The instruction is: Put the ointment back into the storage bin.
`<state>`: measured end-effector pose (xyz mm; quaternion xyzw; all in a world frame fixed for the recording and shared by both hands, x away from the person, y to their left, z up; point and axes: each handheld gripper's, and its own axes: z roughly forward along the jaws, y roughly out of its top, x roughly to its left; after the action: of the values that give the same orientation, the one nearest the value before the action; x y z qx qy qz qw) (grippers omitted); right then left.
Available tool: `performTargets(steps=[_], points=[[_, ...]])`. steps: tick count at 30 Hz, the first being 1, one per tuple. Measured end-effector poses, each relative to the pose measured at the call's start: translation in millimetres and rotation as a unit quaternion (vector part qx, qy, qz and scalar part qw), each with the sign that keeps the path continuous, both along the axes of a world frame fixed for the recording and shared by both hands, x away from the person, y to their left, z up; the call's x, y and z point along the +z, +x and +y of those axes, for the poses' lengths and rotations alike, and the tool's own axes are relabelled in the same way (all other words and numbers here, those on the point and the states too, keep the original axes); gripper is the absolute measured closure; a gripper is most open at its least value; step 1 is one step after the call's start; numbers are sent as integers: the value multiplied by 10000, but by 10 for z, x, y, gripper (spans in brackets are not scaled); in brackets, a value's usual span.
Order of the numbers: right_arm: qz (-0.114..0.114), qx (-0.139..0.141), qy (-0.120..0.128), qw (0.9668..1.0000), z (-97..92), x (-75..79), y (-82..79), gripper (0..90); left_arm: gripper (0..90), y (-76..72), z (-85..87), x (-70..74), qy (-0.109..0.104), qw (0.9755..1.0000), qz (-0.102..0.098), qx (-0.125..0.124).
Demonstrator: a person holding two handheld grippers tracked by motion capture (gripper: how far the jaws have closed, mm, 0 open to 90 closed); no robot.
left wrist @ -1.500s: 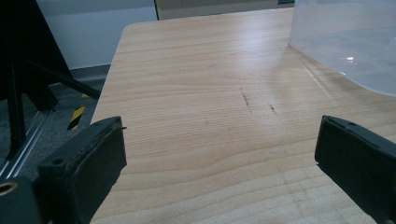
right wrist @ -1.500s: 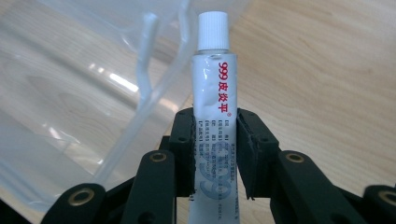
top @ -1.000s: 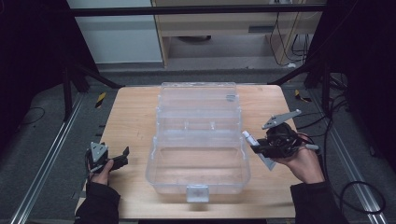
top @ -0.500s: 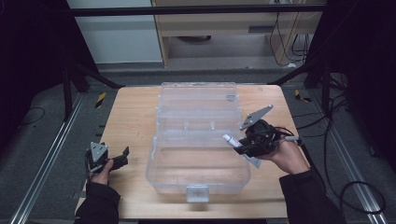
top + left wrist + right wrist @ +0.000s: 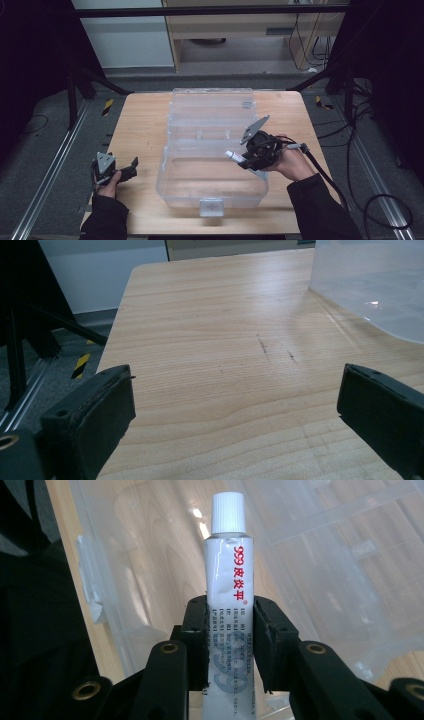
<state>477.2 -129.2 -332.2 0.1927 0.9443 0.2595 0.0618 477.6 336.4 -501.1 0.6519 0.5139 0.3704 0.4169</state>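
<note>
**Tube held over the open box, ready to go in**

Your right gripper (image 5: pixel 243 159) has its jaws clamped on the lower body of a white ointment tube (image 5: pixel 227 575) with red print and a white screw cap (the cap end points away from your hand, toward the left of the table in the high view). The tube sits upright between the jaw pads in the right gripper view, held squarely and not visibly skewed. In the high view it hangs above the front tray of the clear plastic organizer box (image 5: pixel 210 192), whose lid lies folded back toward the far edge of the wooden table (image 5: pixel 142 125). I judge this to be the placing step: the tube is carried and positioned, not yet set down.

Your left gripper (image 5: pixel 131 166) rests near the table's front left corner, well apart from the box, with its jaws spread wide and nothing between them.

The next move probably calls for lowering the right gripper into the tray until the tube lies on or just above the floor of the box, keeping clear of the near wall, and only then letting the jaws part. Watch that the tube does not roll against a divider when released.
</note>
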Motion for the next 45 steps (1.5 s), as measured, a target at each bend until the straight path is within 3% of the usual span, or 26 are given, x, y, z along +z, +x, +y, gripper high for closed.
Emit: performTargets(steps=[10, 23, 41, 45], points=[[82, 442, -344, 9984, 218, -140, 27, 694, 15, -1, 2, 0, -7, 10000, 1, -1], [116, 1019, -866, 9909, 388, -426, 15, 693, 14, -1, 1, 0, -4, 10000, 0, -5], [339, 1293, -1377, 9814, 479, -760, 41, 693, 15, -1, 1, 0, -4, 10000, 0, -16], [382, 1306, -1413, 9806, 487, -810, 53, 692, 15, -1, 1, 0, -2, 10000, 1, -14]])
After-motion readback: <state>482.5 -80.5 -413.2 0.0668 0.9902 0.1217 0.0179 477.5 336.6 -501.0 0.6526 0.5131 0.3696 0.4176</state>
